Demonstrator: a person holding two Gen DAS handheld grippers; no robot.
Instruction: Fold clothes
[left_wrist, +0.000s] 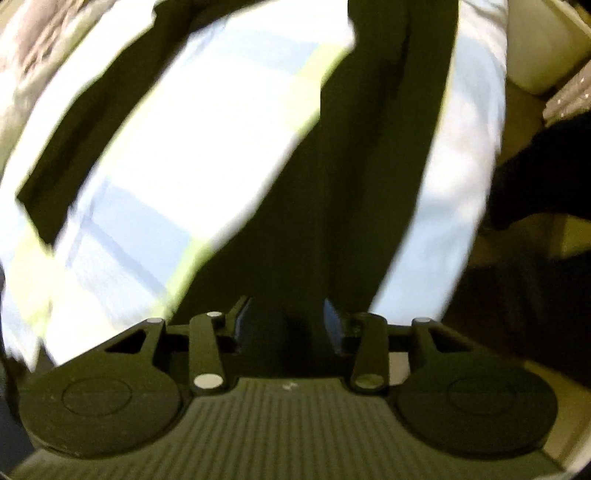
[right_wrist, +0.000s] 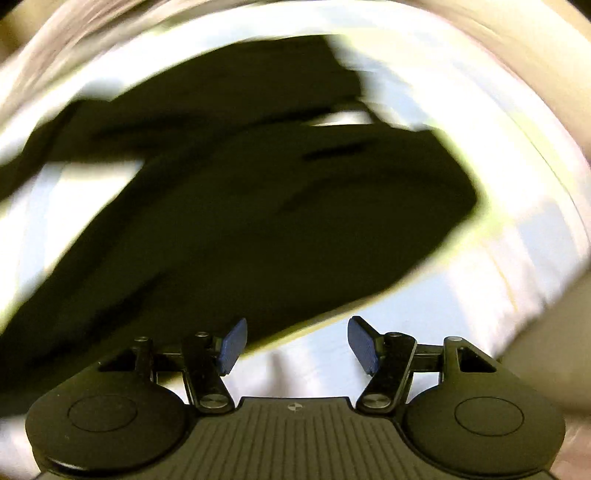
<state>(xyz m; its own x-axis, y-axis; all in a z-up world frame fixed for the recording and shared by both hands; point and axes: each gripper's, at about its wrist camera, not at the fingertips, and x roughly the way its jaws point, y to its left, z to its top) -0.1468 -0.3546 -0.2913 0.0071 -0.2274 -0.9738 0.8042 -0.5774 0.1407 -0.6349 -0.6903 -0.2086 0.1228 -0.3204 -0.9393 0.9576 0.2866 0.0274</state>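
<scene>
A dark garment (left_wrist: 369, 155) lies spread on a pale bed sheet (left_wrist: 207, 122), with one long dark strip running down to my left gripper and another strip (left_wrist: 85, 122) angling off to the left. My left gripper (left_wrist: 288, 319) points down over the near end of the garment. Its jaws stand apart and only dark cloth shows below the gap. In the right wrist view the same dark garment (right_wrist: 258, 206) fills the middle, blurred. My right gripper (right_wrist: 299, 345) hovers over its near edge, its blue pads (right_wrist: 232, 345) wide apart with nothing between them.
The sheet (right_wrist: 424, 314) is white and light blue with yellow-green lines. Past the bed's right edge are a dark shape (left_wrist: 535, 177), a white object (left_wrist: 546, 48) and beige floor (left_wrist: 524, 122). Patterned cloth (left_wrist: 40, 48) lies at the upper left.
</scene>
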